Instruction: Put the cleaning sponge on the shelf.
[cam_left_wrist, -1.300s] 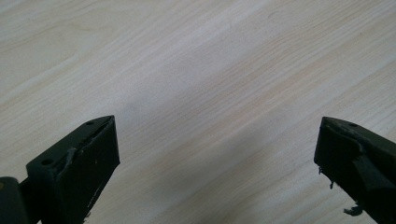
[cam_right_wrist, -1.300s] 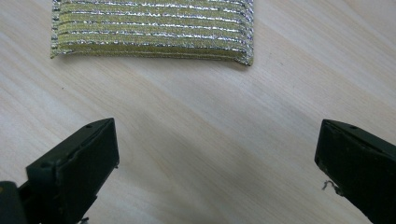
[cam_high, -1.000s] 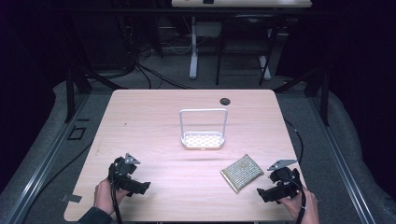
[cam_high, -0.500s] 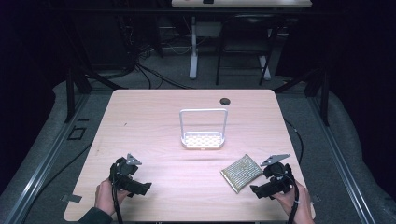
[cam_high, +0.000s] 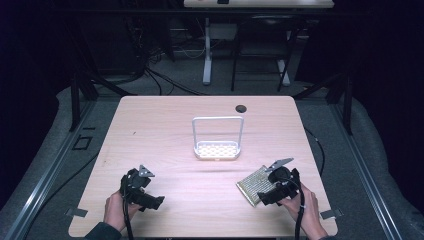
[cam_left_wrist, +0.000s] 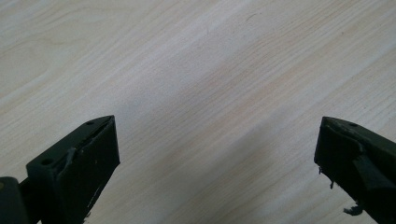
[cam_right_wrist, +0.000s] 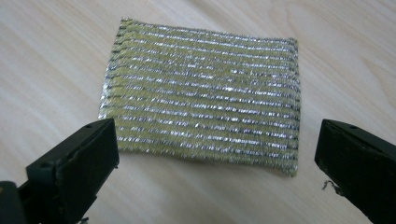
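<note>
The table (cam_high: 165, 130) was the largest thing in view, its pale wood bare around the work. On it, at the near right corner, the scouring pad (cam_right_wrist: 201, 93) lay flat, a gold-and-silver ribbed rectangle, and the right gripper (cam_right_wrist: 217, 154) was held just short of the pad's near edge with its jaws spread wider than the pad and nothing between them. The step in hand was judged to be the pick-up of the pad: it would be done best if the jaws were lowered over the near edge and narrowed squarely across the ribs, so that the limp fabric was pinched rather than pushed along the wood. Beyond the pad, toward the table's middle, a white wire rack (cam_high: 218, 140) stood upright, well apart from the pad; a dark grommet (cam_high: 241, 108) sat farther back. Nothing was seen to block the approach. Far to the pad's left, the left gripper (cam_left_wrist: 217, 154) was held wide open over bare wood, empty.
</note>
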